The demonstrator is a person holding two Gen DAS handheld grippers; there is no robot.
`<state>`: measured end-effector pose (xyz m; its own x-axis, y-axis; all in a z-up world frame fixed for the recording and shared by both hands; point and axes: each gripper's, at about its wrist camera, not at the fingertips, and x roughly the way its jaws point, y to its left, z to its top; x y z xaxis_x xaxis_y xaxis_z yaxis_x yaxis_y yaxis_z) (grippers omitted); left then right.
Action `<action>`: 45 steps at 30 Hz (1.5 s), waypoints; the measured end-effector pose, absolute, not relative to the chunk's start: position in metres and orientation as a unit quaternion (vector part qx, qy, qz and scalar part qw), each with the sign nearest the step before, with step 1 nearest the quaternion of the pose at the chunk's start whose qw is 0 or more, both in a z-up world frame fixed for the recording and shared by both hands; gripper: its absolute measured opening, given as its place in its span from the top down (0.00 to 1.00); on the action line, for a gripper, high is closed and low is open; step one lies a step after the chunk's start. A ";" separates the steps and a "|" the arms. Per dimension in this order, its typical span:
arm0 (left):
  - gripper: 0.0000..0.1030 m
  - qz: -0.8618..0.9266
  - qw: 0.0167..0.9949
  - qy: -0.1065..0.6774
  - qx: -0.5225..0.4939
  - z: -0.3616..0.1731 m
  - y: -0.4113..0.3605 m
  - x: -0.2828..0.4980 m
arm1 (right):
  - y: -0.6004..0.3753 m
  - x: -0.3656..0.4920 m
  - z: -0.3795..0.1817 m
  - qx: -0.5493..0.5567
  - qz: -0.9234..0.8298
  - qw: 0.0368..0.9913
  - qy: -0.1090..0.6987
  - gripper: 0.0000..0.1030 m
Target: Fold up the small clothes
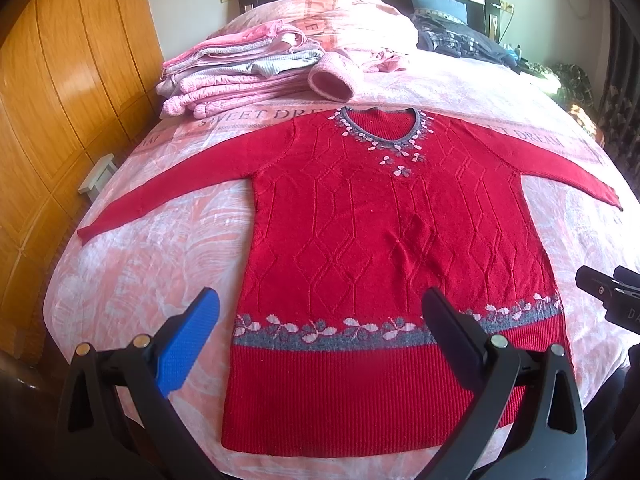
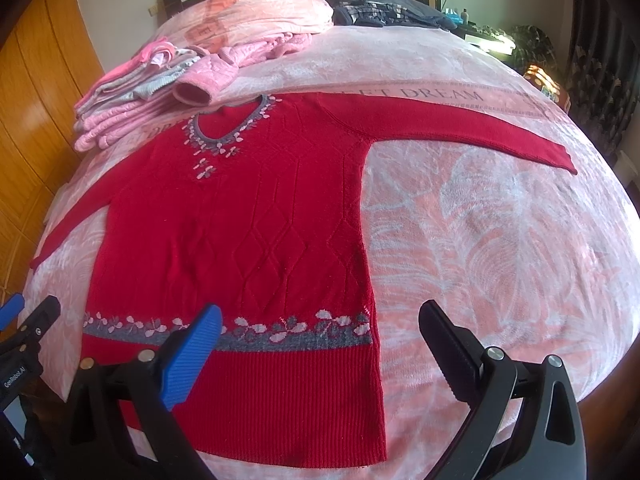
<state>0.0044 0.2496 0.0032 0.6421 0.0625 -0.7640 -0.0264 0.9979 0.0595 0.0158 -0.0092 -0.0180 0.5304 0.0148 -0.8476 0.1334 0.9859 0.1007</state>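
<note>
A red knitted sweater (image 1: 360, 216) lies flat and face up on the bed, both sleeves spread out sideways, with a grey and pink flower band above the ribbed hem and flowers around the neck. In the right wrist view the same sweater (image 2: 248, 216) fills the left half, its right sleeve (image 2: 460, 128) stretching far right. My left gripper (image 1: 320, 304) hovers open above the hem, nothing between its fingers. My right gripper (image 2: 320, 316) is open too, over the hem's right corner. The right gripper's tip (image 1: 604, 292) shows at the left wrist view's right edge.
A stack of folded pink and grey clothes (image 1: 236, 76) sits at the back left of the bed, with a pink quilt (image 1: 344, 16) and dark clothes (image 1: 460, 40) by the headboard. A wooden wardrobe (image 1: 60, 120) stands at the left. The pink floral blanket (image 2: 500, 232) lies bare right of the sweater.
</note>
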 end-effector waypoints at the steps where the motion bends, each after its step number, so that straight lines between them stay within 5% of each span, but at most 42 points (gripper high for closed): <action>1: 0.03 0.024 0.906 0.422 0.022 0.003 0.249 0.005 | -0.009 0.016 -0.018 0.076 -0.034 0.871 0.483 0.04; 28: 0.03 0.034 0.886 0.462 0.001 -0.010 0.241 0.041 | -0.039 0.028 -0.017 0.092 -0.036 0.879 0.466 0.04; 45: 0.03 0.007 0.894 0.447 -0.010 -0.007 0.162 0.156 | -0.399 0.170 -0.042 0.173 -0.171 0.822 0.514 0.04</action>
